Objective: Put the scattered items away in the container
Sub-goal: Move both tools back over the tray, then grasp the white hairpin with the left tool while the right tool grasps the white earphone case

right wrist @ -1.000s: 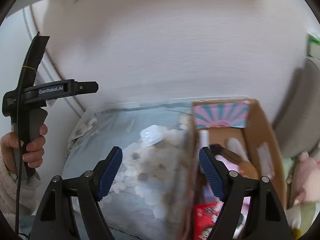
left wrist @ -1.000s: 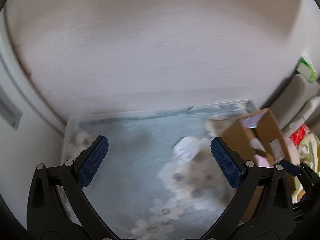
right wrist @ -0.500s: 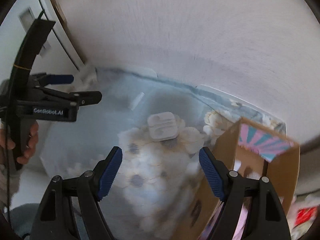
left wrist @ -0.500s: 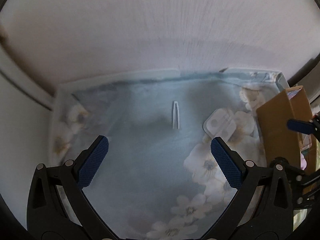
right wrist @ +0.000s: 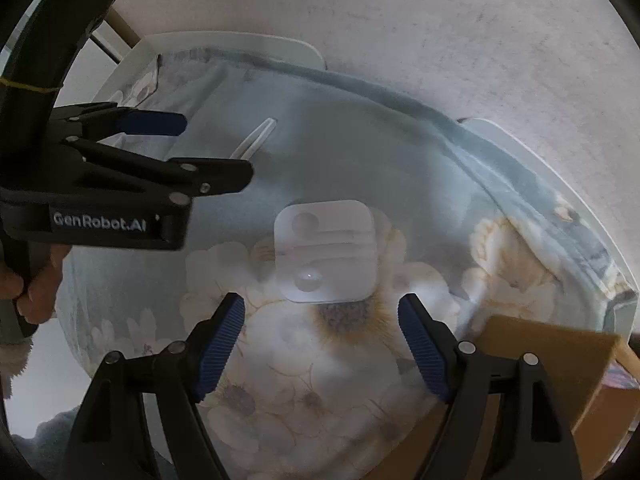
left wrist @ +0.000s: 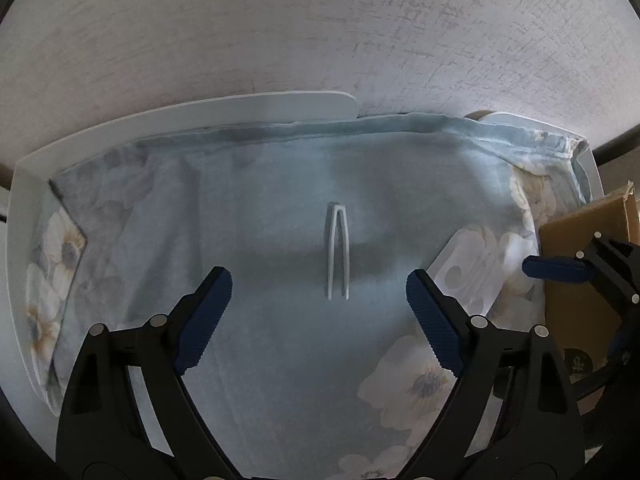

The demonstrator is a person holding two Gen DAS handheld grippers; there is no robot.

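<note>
A: Left tool (left wrist: 318, 294)?
B: Jaws wide, just been closing a bit, empty; white tweezers (left wrist: 338, 252) at 12 o'clock on the floral cloth (left wrist: 280, 360).
A: Right tool (right wrist: 320, 340)?
B: Wide, empty; white tray (right wrist: 326, 250) at 12, cardboard box (right wrist: 560, 364) at 4.

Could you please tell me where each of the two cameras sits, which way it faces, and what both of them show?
Left wrist: on the left gripper, facing steeply down at the white tweezers; its open blue fingers show.
Right wrist: on the right gripper, facing down at the white earphone case; its open fingers and a hand show.
Shared: tweezers, case, floral cloth, cardboard box.
</note>
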